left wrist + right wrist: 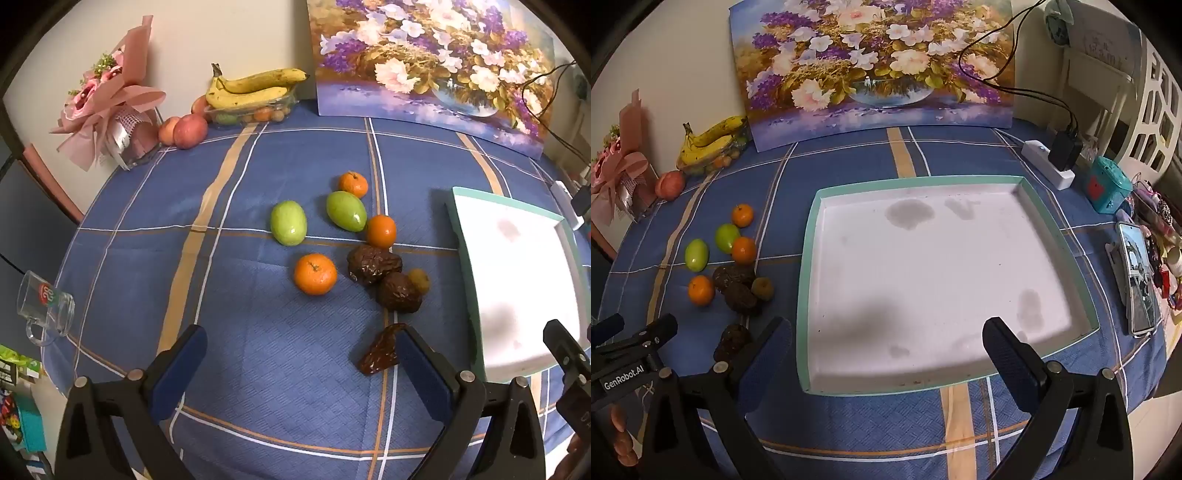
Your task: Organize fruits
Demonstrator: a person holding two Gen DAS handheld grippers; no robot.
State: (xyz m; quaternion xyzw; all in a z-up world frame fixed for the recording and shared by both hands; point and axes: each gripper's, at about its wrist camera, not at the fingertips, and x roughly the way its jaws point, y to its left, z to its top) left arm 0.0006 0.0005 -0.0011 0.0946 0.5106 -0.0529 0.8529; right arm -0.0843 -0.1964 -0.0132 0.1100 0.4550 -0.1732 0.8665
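Note:
Loose fruit lies on the blue plaid tablecloth: three oranges, the nearest one, two green fruits, dark wrinkled fruits, a small yellowish one and a dark piece by my left gripper's right finger. My left gripper is open and empty, just in front of the fruit. The white tray with a teal rim holds nothing and sits right of the fruit. My right gripper is open and empty over the tray's near edge.
Bananas on a clear box of fruit and two apples stand at the back left by a pink bouquet. A flower painting leans on the wall. A glass mug lies at left. A power strip and phone lie right.

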